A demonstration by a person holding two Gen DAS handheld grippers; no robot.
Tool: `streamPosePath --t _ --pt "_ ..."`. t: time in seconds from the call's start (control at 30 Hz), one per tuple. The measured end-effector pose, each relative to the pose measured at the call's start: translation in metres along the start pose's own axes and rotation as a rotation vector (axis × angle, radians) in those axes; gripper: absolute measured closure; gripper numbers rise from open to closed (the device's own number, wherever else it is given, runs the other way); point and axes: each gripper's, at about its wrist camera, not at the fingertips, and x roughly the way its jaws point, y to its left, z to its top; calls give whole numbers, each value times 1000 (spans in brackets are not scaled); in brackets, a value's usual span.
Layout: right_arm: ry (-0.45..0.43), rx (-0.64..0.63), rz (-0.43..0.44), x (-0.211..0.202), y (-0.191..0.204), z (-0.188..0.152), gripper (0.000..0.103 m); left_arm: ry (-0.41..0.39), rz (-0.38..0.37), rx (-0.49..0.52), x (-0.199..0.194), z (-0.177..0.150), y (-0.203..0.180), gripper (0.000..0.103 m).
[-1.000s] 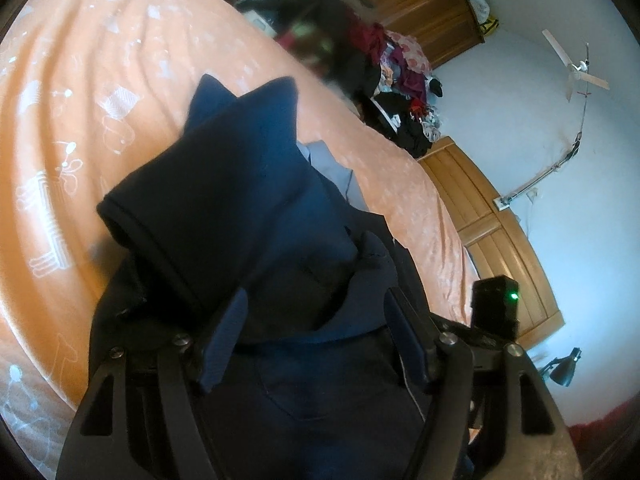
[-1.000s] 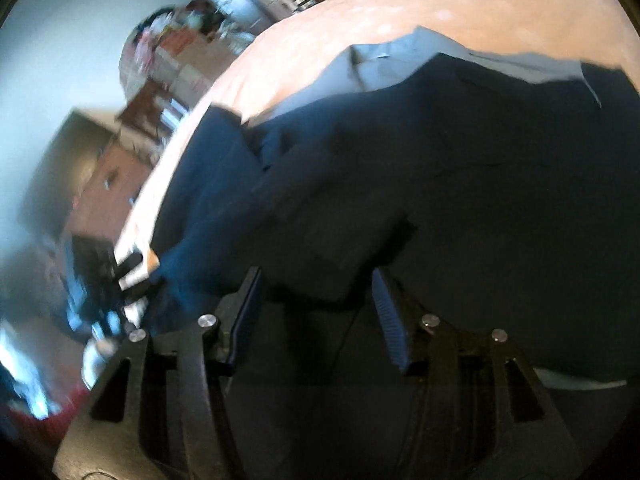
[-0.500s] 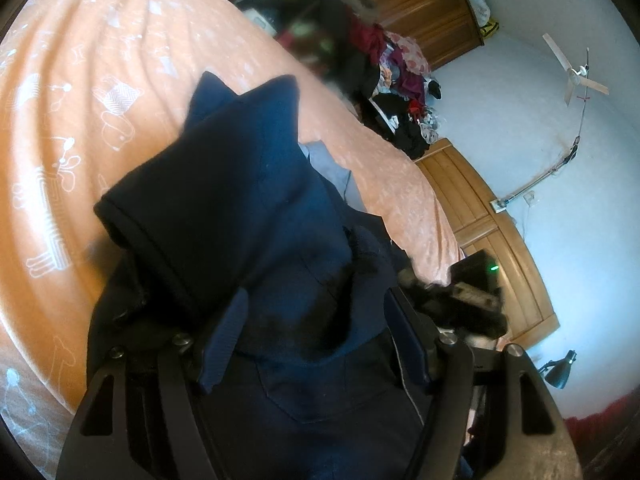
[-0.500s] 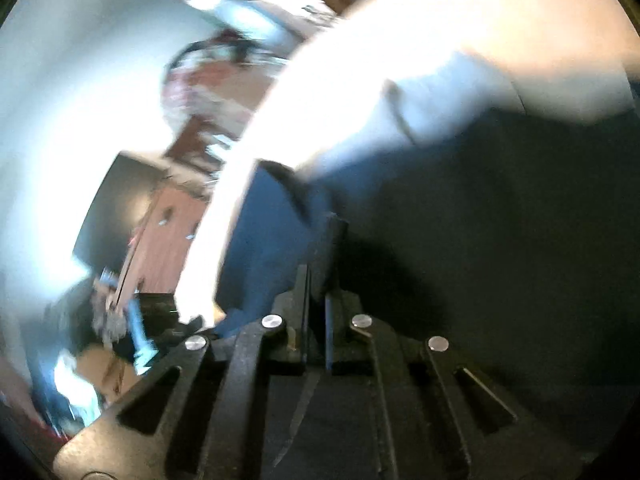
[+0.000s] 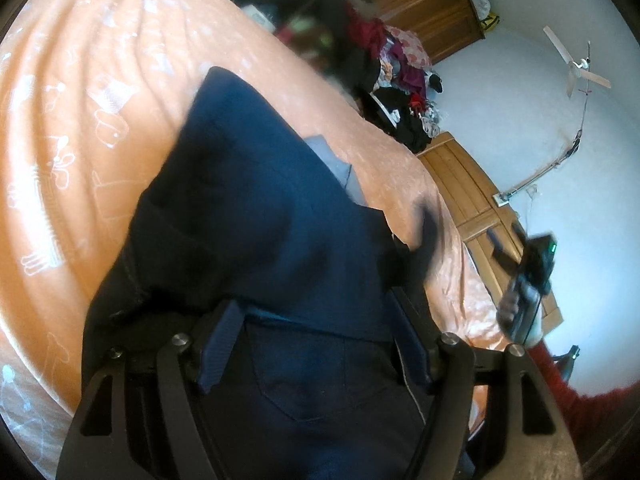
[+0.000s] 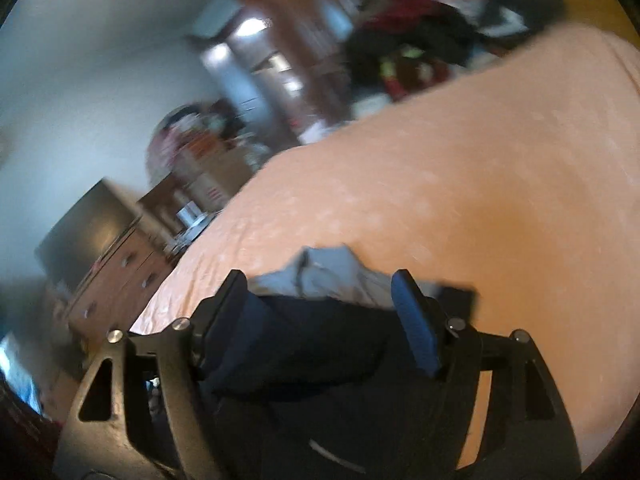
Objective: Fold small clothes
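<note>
Shorts (image 5: 272,216) lie on the bed (image 5: 80,128), between and ahead of the left gripper (image 5: 316,344), long axis running away from its spread jaws. The right gripper (image 6: 324,320), jaws also spread, hovers over their near edge; left looks nearer.

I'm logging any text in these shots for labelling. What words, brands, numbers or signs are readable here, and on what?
None can be read.
The orange bedsheet carries white line drawings, not letters.
The navy garment shows no readable label or print in either view.
The clothes pile and the boxes by the dresser are too blurred to read.
</note>
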Motion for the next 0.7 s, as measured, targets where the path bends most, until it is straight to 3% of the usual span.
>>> streamPosePath --t 0.07,0.17,0.23,0.3,0.4,0.53,0.63,0.7 --pt "6 103 -16 -2 -19 -22 29 2 5 -3 1 0 0 30" --pt "72 140 -57 22 -22 -37 31 4 11 -4 2 1 -2 30" --pt "145 114 -57 57 -3 -44 41 6 16 -3 4 1 -4 30" --pt "249 45 -26 101 32 -56 65 6 16 -4 5 1 -4 30" --pt "405 -9 2 181 82 -71 77 7 17 -9 7 1 -3 29" --pt "695 -303 -190 278 123 -99 78 11 20 -11 9 2 -3 29" --pt "838 -442 -241 276 132 -100 78 11 19 -13 9 3 -3 29" --pt "948 -536 -261 253 129 -105 76 10 12 -14 9 4 -1 29"
